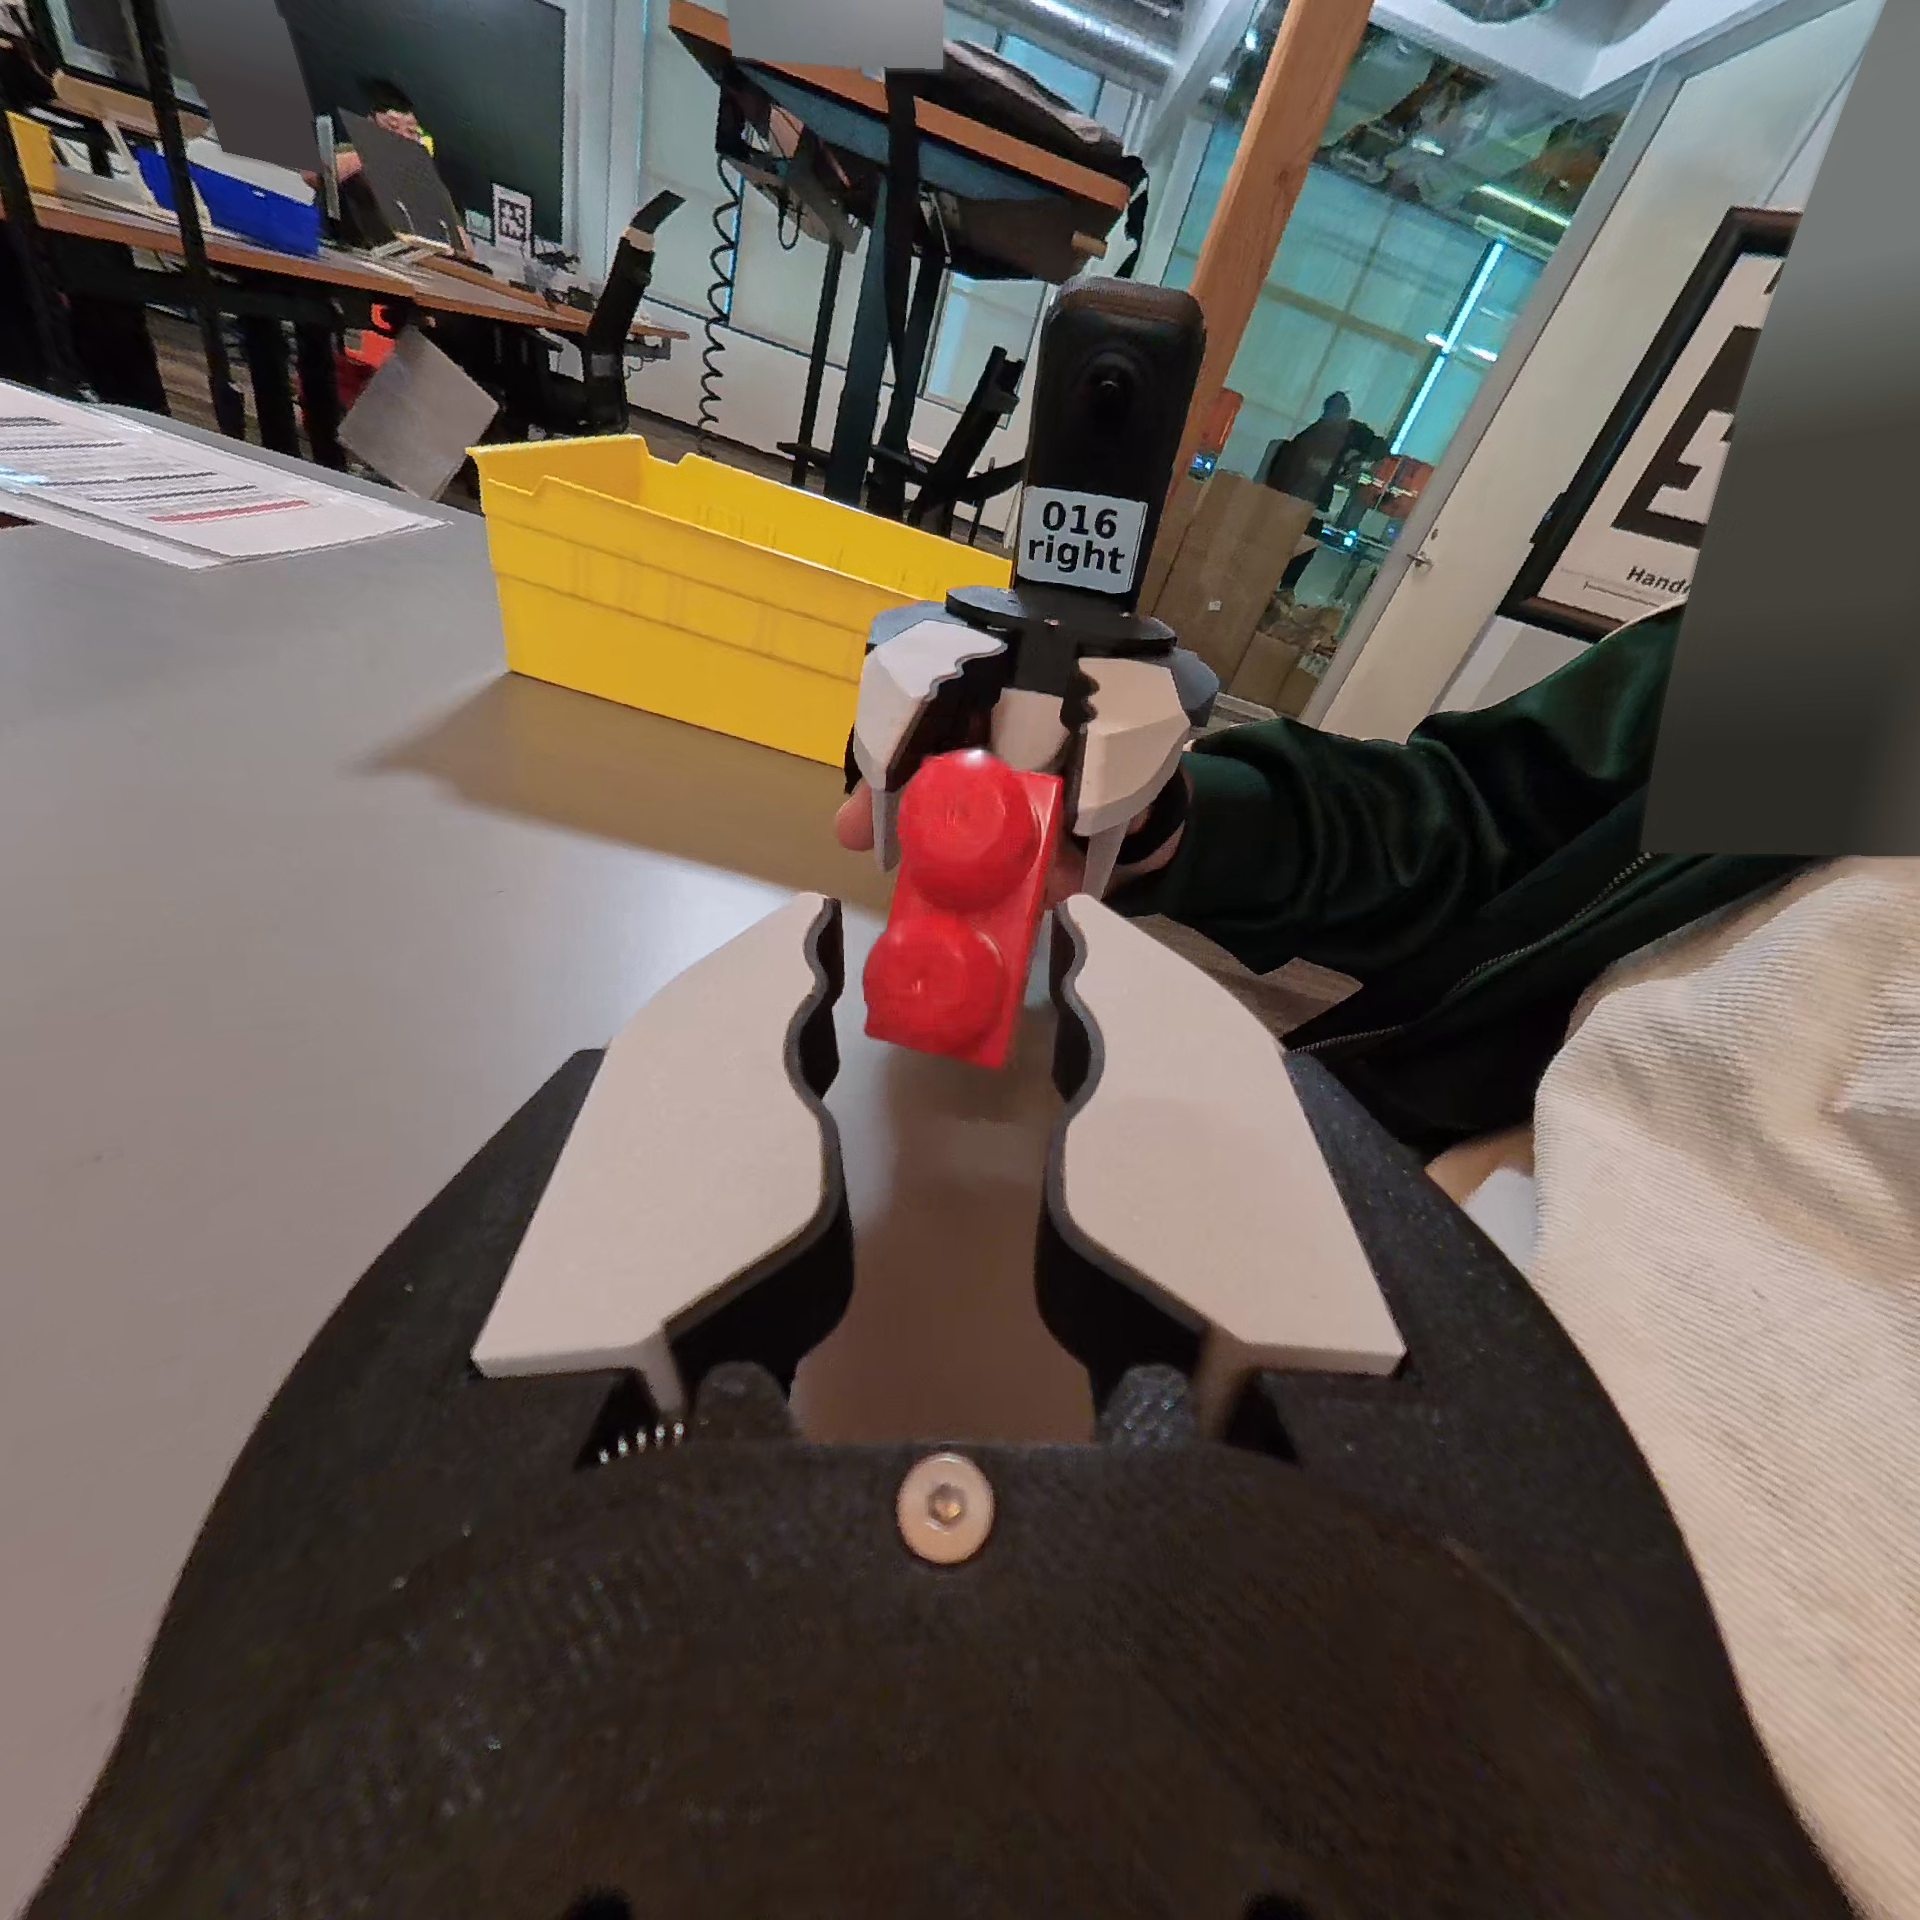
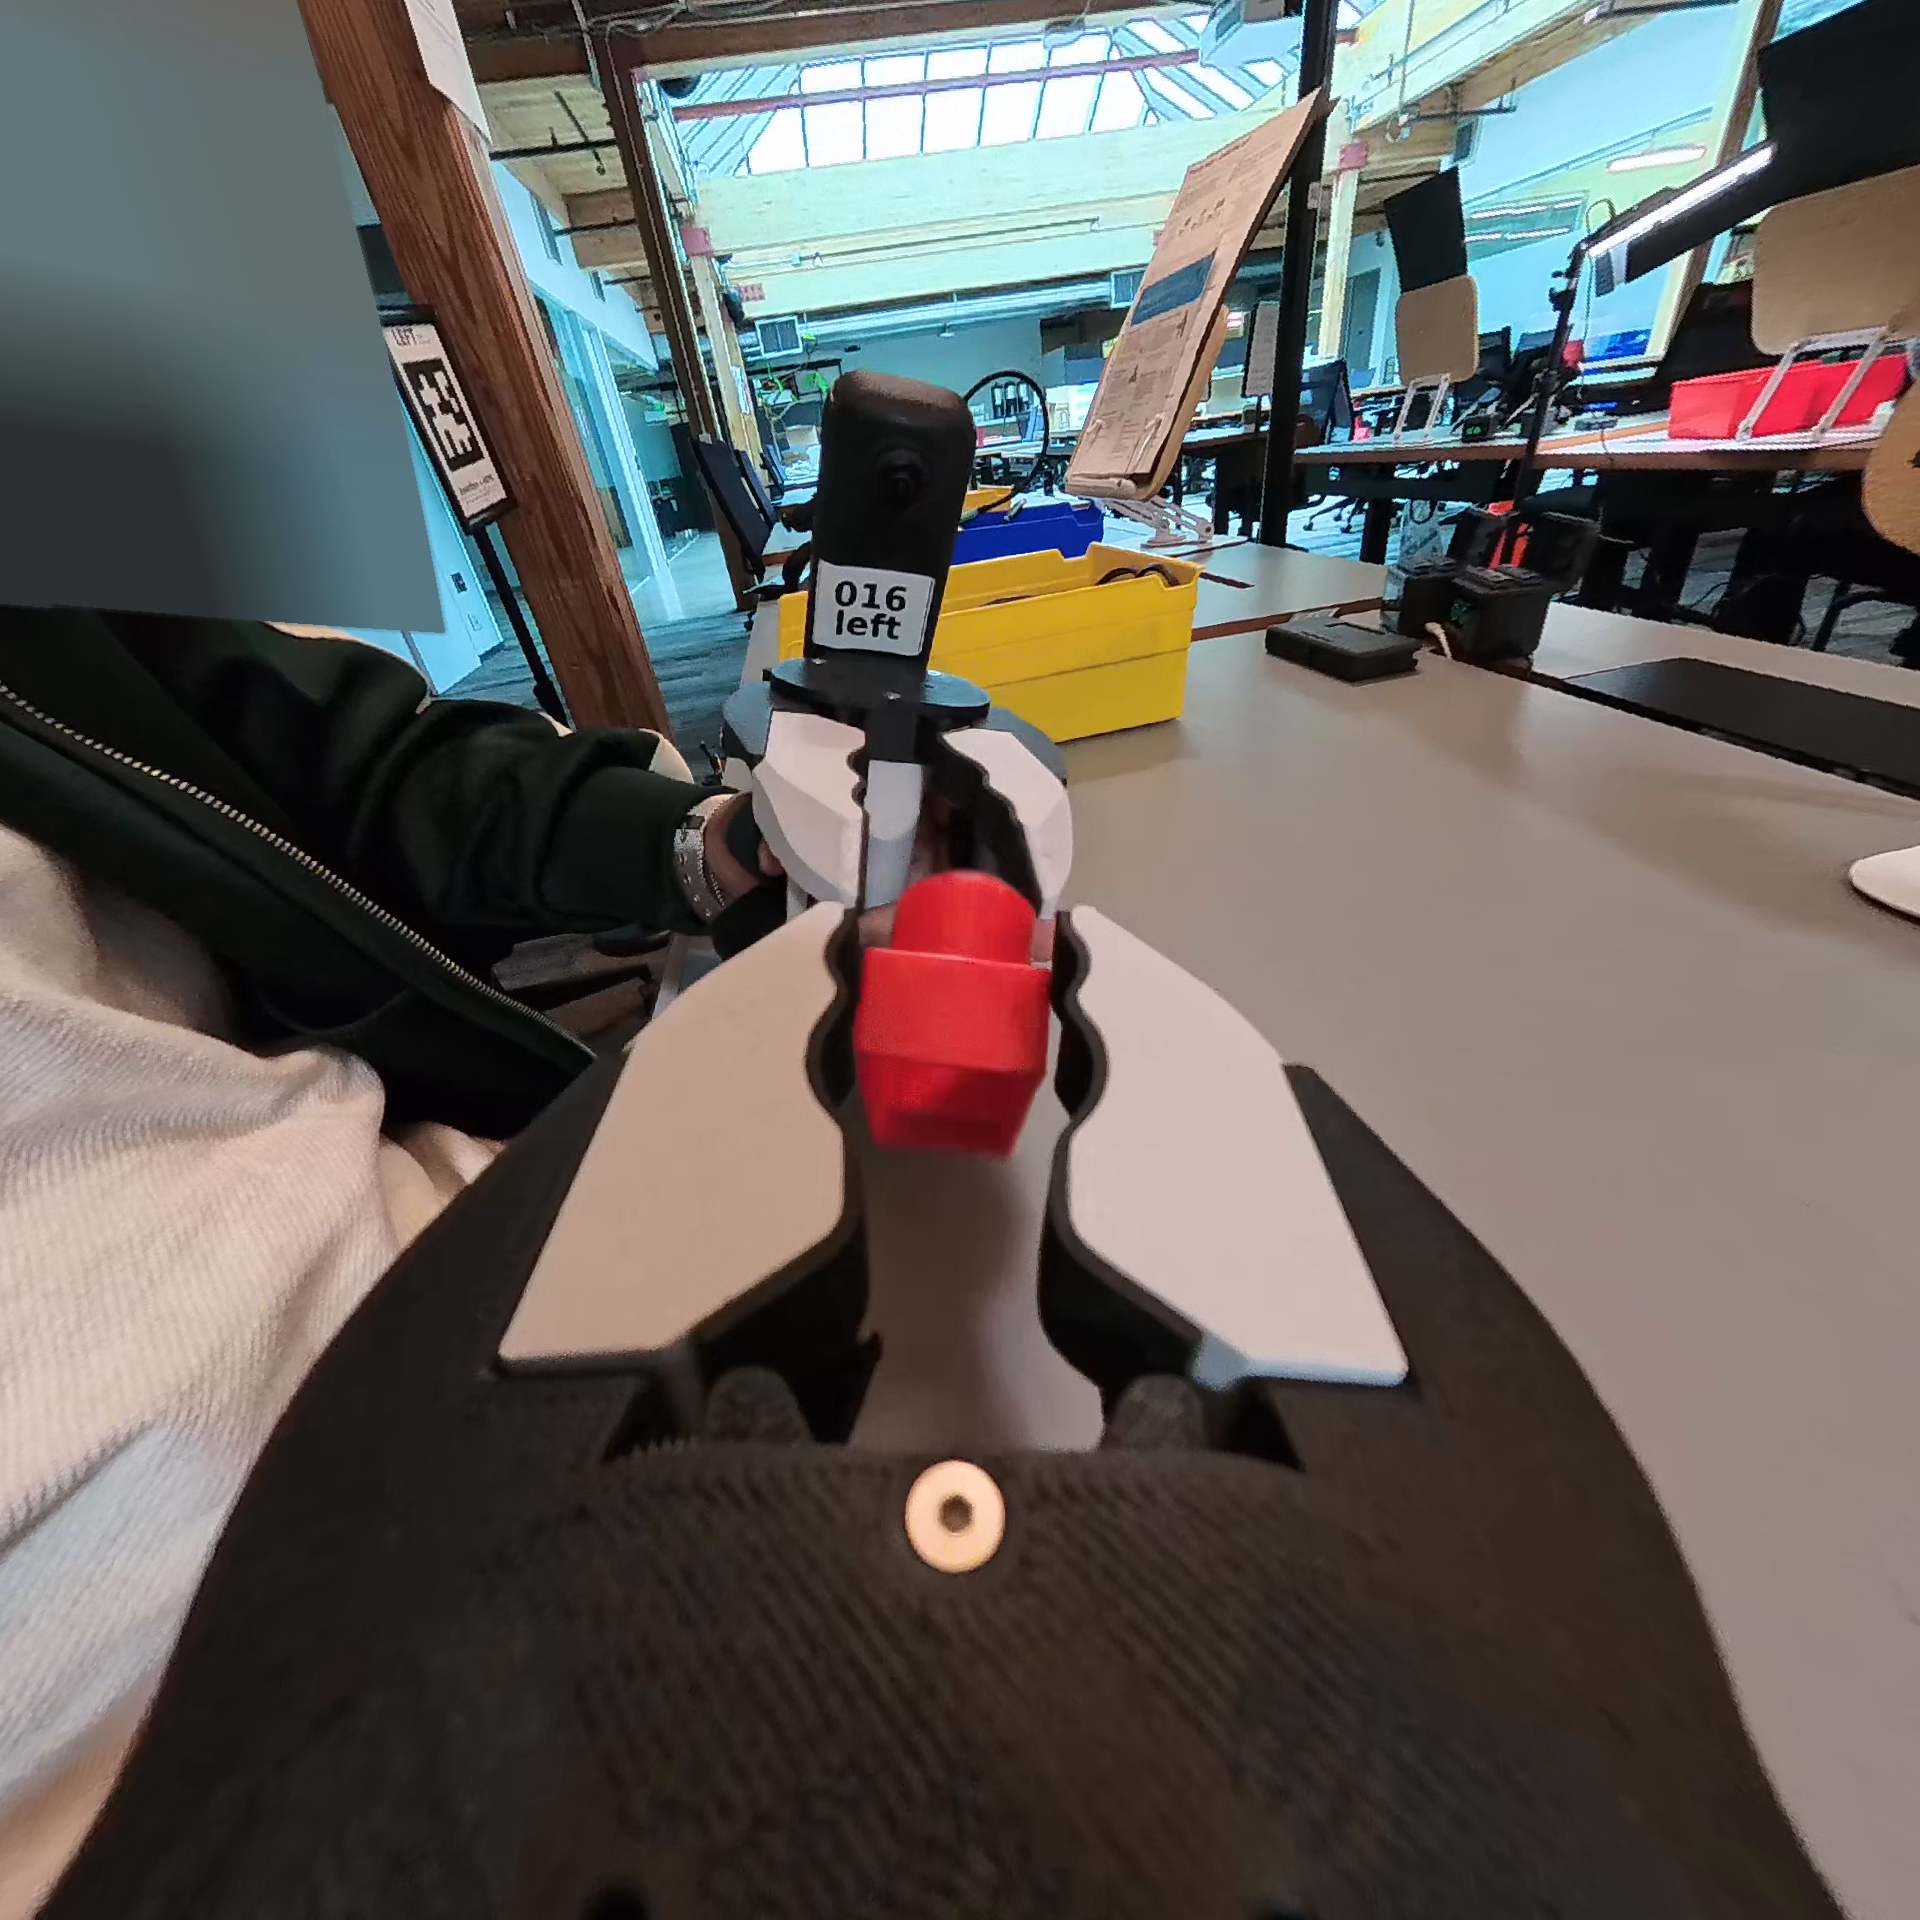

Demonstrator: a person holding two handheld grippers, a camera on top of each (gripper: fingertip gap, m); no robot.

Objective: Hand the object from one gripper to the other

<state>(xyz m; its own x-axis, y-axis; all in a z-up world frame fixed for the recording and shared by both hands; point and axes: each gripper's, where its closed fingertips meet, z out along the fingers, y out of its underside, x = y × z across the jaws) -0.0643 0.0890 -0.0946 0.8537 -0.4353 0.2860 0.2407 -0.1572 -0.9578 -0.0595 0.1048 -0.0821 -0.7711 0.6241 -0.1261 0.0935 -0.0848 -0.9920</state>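
While the right hand-held gripper [image 2: 951, 935] grips a red plastic two-stud building brick [image 2: 951, 1039] in mid-air, its grey fingers [image 2: 727, 1122] sit close against the brick's sides at centre frame in the right wrist view. In the left wrist view the left hand-held gripper [image 1: 940, 925] is part open around the lower end of that brick [image 1: 951, 914]: thin strips of background show between its fingertips [image 1: 1101, 956] and the red sides, so it brackets the brick without clamping. The two tools meet nose to nose, and each one's body blocks the other camera's sight of the brick's far end.

A dark green sleeve [image 1: 1403, 831] reaches in from the right of the left wrist view. Below both tools lies the grey table [image 1: 260, 831]. A yellow plastic bin [image 1: 665, 592] stands on it behind the right hand-held gripper, upper centre, and a laminated paper sheet [image 1: 156, 488] lies at the left edge. In the right wrist view, a flat black device [image 2: 1340, 649] rests at upper right.
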